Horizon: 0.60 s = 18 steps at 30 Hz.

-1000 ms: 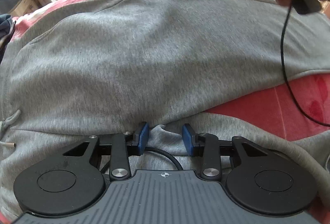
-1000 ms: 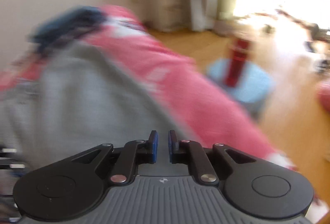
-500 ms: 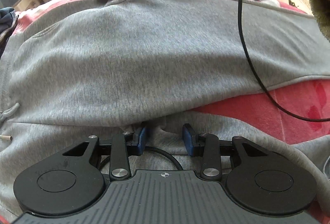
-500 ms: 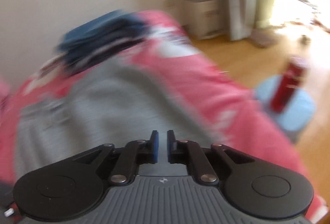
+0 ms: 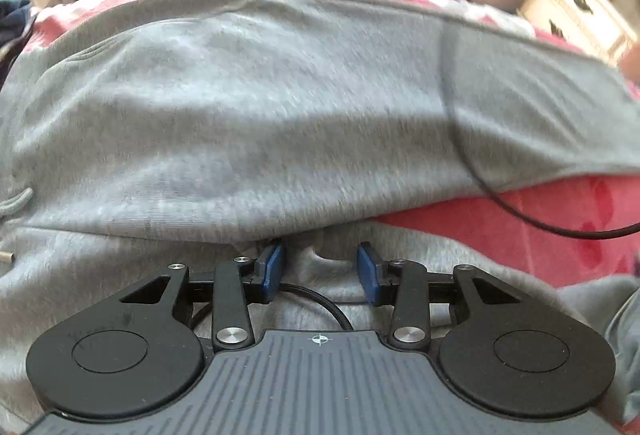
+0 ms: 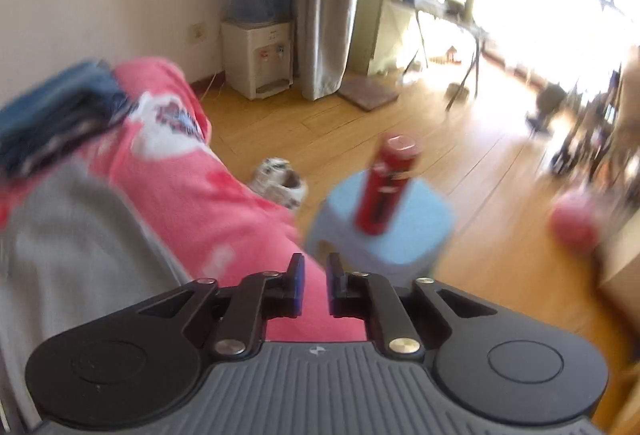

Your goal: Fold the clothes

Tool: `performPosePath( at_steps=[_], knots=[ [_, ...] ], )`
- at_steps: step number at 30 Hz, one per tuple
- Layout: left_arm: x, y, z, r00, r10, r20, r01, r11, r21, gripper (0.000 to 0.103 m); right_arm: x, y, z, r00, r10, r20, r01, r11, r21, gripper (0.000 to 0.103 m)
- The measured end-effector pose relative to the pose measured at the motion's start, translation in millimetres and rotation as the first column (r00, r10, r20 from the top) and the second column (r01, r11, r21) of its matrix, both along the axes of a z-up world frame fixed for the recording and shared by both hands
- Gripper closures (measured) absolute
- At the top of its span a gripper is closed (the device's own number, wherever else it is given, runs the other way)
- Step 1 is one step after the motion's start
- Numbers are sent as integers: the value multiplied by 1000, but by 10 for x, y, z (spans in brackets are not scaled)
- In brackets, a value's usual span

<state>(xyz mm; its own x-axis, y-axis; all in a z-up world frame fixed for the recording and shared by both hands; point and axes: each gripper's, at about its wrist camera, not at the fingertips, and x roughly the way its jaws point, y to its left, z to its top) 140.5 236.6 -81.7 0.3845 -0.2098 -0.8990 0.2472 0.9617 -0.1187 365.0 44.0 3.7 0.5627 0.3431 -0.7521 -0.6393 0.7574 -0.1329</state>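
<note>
The left gripper (image 5: 320,267) sits low at the near edge of the grey sweatpants (image 5: 300,107), jaws partly apart with a small ridge of cloth between them but not pinched, probably to steady the fabric. The right gripper (image 6: 314,285) is empty; its jaws have just been opening to a narrow gap, over the pink blanket (image 6: 208,195). The sweatpants lie flat on that blanket, long axis running left to right, drawstring (image 5: 14,201) at the left.
</note>
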Motion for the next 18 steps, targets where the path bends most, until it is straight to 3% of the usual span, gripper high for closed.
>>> performPosePath(
  at_steps=[2, 4, 6, 9, 13, 18],
  knots=[
    [-10, 68, 103, 999, 24, 23, -24, 1000, -7, 62, -294, -403, 274, 997, 61, 41, -58, 995, -82, 74],
    [-46, 122, 243, 997, 37, 61, -38, 999, 11, 59, -688, -796, 490, 994, 96, 57, -88, 987, -132, 71],
    [-101, 190, 384, 994, 48, 93, -53, 997, 48, 53, -1100, -1121, 596, 996, 85, 14, -83, 988, -127, 70],
    [-179, 304, 566, 990, 73, 118, -87, 989, 117, 49, -1738, -1446, 580, 999, 44, -24, -45, 998, -32, 66],
    [-329, 520, 677, 977, 193, 88, -207, 959, 193, 47, -2444, -1488, 332, 1000, 11, -6, -10, 989, 148, 65],
    [-610, 776, 630, 926, 374, 56, -377, 900, 218, 42, -2946, -1096, 67, 992, 125, 28, -128, 956, 265, 66]
  ],
)
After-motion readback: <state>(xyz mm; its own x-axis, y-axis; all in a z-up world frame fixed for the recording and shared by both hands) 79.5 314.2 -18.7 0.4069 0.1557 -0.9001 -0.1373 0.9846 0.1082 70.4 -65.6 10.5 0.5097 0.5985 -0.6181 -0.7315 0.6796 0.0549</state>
